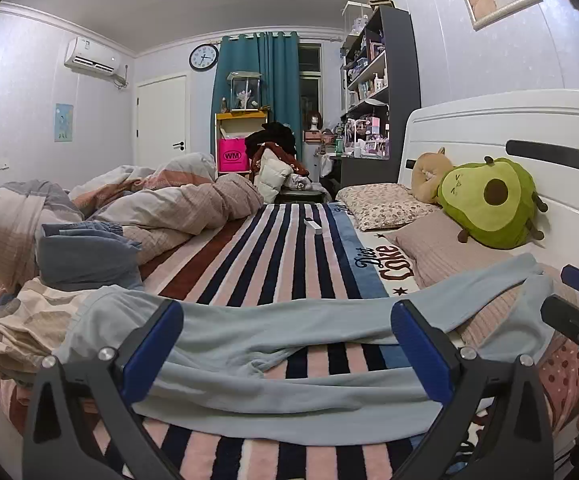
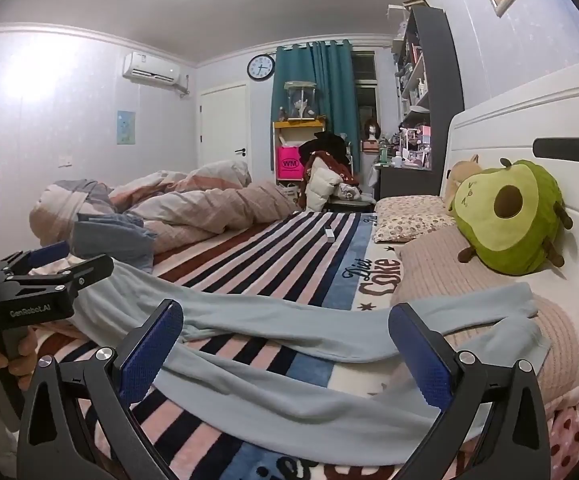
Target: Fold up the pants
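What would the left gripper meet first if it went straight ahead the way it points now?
Probably the light blue pants spread on the striped blanket: the open left gripper tilts slightly down at them. Depth is uncertain.

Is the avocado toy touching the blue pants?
Apart. The right wrist view shows the avocado toy against the headboard, with bare pillow between it and the pants.

A home bedroom is shown by a striped-blanketed bed [image 1: 273, 248], a white headboard [image 1: 489, 128] at three o'clock, and a crumpled duvet [image 1: 161, 208] at ten o'clock.
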Demonstrator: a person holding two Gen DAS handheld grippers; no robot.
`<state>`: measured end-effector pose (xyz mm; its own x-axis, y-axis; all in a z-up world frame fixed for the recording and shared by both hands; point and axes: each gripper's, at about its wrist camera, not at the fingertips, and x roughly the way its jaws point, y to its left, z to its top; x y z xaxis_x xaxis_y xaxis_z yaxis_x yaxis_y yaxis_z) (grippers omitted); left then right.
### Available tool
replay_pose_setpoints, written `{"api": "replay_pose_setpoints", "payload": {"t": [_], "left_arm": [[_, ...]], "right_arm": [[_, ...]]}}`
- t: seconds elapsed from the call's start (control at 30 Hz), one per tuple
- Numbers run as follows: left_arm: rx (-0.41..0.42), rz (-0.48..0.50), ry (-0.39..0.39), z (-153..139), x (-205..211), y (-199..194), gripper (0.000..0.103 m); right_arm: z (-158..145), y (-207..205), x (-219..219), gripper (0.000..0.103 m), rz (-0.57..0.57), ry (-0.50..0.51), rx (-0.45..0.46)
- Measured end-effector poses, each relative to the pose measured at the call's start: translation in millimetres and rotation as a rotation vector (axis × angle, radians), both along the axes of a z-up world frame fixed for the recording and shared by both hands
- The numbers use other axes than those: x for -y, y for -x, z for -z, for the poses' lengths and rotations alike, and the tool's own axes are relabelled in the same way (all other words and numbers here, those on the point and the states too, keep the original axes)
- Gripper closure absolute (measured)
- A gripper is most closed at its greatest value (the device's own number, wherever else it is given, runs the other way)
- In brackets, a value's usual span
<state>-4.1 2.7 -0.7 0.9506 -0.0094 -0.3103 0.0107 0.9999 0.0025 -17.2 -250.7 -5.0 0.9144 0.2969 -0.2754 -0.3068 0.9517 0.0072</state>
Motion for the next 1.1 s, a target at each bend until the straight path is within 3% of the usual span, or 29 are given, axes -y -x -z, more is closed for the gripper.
{"api": "replay_pose_setpoints", "payload": {"t": [1.1], "left_arm": [[-0.005,0.003,0.007,-1.6,2.9,5.1,0.001]], "right_arm": [[-0.9,2.3,4.3,0.000,0.007,-0.009,0.000]]}}
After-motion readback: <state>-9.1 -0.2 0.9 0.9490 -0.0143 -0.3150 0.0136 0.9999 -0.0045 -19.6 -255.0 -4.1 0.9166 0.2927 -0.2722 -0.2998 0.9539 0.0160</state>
